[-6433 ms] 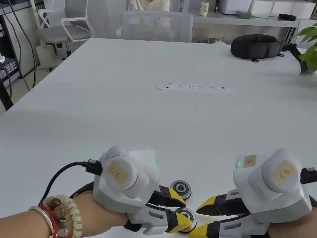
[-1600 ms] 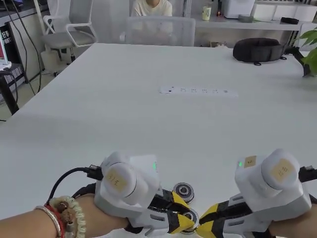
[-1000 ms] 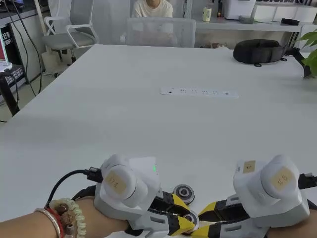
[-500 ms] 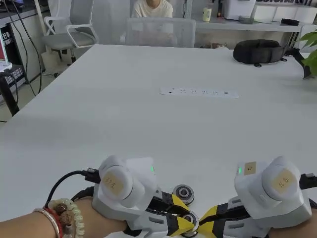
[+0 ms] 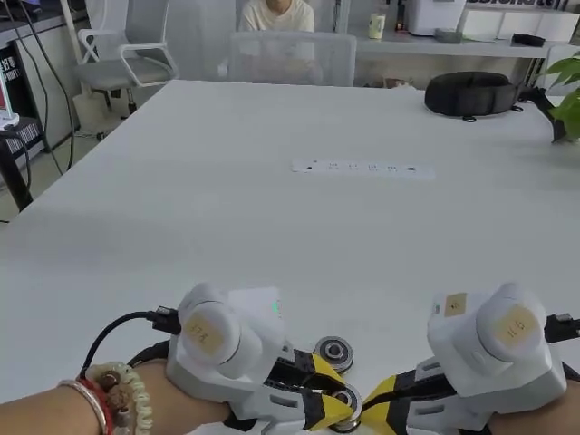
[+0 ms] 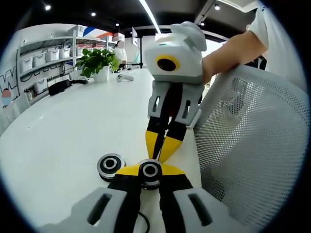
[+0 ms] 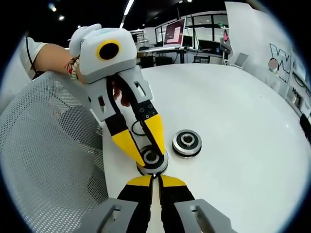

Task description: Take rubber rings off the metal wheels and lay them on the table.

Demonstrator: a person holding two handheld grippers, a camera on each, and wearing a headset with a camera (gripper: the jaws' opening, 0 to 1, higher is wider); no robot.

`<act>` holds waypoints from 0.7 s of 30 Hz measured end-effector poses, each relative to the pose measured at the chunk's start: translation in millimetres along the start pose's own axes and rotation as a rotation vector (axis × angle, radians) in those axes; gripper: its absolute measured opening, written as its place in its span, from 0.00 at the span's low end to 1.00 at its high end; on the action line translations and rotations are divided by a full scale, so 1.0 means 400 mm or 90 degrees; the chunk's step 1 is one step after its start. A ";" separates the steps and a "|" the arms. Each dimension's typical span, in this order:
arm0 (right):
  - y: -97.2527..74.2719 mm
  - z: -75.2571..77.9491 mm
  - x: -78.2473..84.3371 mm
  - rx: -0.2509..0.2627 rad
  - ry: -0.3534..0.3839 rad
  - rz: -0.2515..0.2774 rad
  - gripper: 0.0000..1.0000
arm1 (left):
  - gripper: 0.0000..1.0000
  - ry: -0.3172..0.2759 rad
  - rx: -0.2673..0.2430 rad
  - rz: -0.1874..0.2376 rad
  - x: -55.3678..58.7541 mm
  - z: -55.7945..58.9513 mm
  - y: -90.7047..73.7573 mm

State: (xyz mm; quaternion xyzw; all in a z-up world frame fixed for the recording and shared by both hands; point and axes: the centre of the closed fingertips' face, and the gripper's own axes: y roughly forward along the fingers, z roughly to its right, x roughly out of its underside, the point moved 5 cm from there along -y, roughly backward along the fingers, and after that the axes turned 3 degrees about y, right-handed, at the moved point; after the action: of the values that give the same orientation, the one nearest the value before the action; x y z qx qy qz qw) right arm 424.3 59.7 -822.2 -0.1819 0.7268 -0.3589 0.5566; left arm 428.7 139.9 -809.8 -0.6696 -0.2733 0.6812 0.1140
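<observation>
Two metal wheels with black rubber rings lie near the table's front edge. My left gripper (image 5: 337, 393) is shut on the nearer wheel (image 5: 346, 400), its yellow fingertips clasping both sides (image 6: 149, 173). The second wheel (image 5: 333, 351) lies free just beyond it (image 6: 111, 165) (image 7: 187, 142). My right gripper (image 5: 373, 404) faces the left one, jaws pressed together with their tips at the held wheel's rim (image 7: 152, 158), pinching the rubber ring there. The right gripper (image 6: 160, 147) comes down onto the wheel in the left gripper view, and the left gripper (image 7: 149, 154) does so in the right gripper view.
A white power strip (image 5: 361, 168) lies mid-table. A black cushion (image 5: 467, 89) and a plant (image 5: 567, 91) sit at the far right. A mesh chair back (image 6: 252, 145) is close behind the grippers. Chairs and a seated person (image 5: 276, 14) are beyond the far edge.
My right gripper's jaws, apart in the earliest frame, have come together at the held wheel's rim. The left gripper has kept its hold. The free wheel has not moved.
</observation>
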 end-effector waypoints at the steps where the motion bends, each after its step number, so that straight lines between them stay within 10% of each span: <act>1: 0.000 -0.002 -0.001 0.001 -0.011 -0.002 0.01 | 0.08 0.000 0.000 0.000 0.000 0.000 0.000; 21: -0.009 0.024 0.005 0.006 0.207 0.014 0.00 | 0.08 -0.002 -0.004 0.001 0.001 -0.002 0.000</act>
State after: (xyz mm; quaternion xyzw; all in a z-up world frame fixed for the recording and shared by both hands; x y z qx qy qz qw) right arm 432.2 53.0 -822.1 -0.1108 0.8075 -0.3811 0.4363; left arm 429.5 140.1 -810.1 -0.6690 -0.2751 0.6815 0.1113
